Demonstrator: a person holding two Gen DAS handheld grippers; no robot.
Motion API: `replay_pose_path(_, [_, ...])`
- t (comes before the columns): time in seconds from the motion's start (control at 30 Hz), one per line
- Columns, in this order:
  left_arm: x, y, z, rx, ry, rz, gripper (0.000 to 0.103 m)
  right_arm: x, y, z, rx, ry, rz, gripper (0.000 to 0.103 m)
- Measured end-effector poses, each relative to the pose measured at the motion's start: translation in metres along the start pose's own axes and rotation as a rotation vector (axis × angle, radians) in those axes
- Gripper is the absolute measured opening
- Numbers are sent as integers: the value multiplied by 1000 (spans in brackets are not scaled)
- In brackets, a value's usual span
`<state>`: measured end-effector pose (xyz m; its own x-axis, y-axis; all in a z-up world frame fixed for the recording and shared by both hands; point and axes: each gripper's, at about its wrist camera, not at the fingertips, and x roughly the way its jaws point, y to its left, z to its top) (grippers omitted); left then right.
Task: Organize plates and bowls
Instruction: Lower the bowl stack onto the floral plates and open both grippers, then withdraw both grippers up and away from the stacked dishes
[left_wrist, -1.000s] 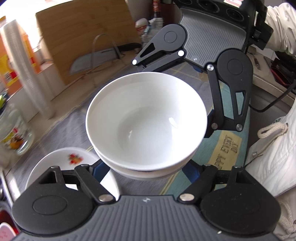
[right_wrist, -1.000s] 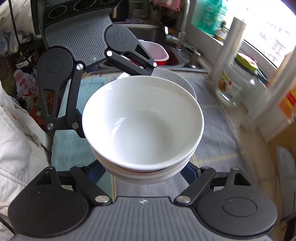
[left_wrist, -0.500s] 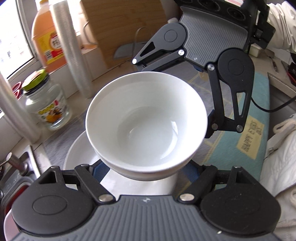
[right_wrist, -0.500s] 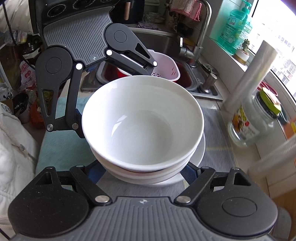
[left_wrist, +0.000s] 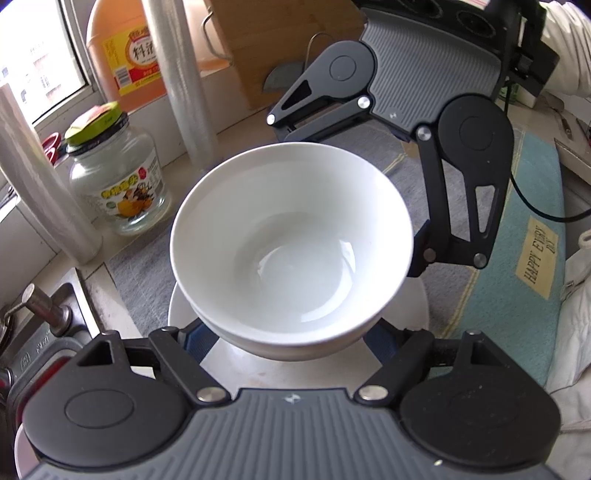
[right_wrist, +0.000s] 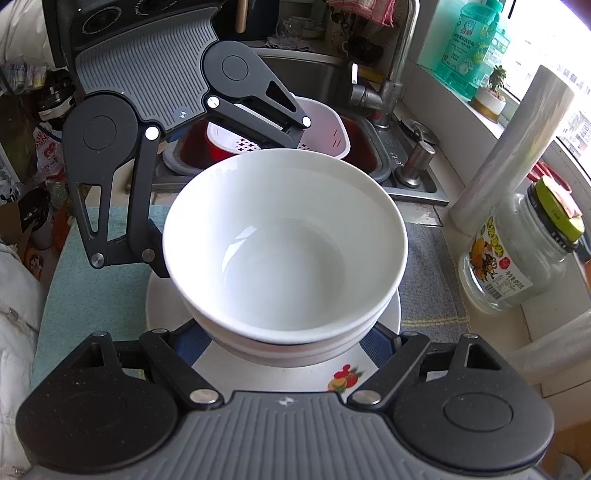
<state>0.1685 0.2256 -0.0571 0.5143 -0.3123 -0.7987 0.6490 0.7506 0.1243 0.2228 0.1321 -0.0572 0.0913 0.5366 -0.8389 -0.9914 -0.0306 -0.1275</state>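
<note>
A stack of white bowls (left_wrist: 291, 247) sits between both grippers, also in the right wrist view (right_wrist: 284, 251). My left gripper (left_wrist: 288, 332) is shut on the stack from one side, its blue fingertips (left_wrist: 195, 338) pressed against the lower bowl. My right gripper (right_wrist: 284, 339) is shut on the stack from the opposite side. The stack hangs just over a white plate (right_wrist: 325, 373) with a fruit print, which lies on the grey mat (right_wrist: 428, 258). That plate also shows in the left wrist view (left_wrist: 240, 365).
A glass jar (left_wrist: 118, 177) with a green lid, rolls of plastic film (left_wrist: 181, 81) and an orange bottle (left_wrist: 125, 55) stand by the window. A sink (right_wrist: 369, 147) with a pink strainer basket (right_wrist: 325, 125) and a tap (right_wrist: 388, 92) lies beyond the mat.
Both grippers have carried the bowl stack sideways toward the sink and lowered it over the fruit-print plate. The grip on the bowls has not changed.
</note>
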Motion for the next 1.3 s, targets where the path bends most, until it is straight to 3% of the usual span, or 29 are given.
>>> replay_pose_path(0.73, [3, 11, -4, -49, 15, -31, 84, 12, -14, 1, 57, 9, 43, 89])
replay_pose_path(0.83, [3, 10, -6, -65, 1, -23, 87, 14, -13, 2, 60, 6, 34, 94])
replay_pose_path(0.9, [3, 6, -9, -66, -21, -1, 95, 15, -10, 2, 54, 3, 38, 103])
replay_pose_path(1.3, [-14, -7, -40, -227, -108, 66, 100, -6, 5, -8, 127, -22, -72, 103])
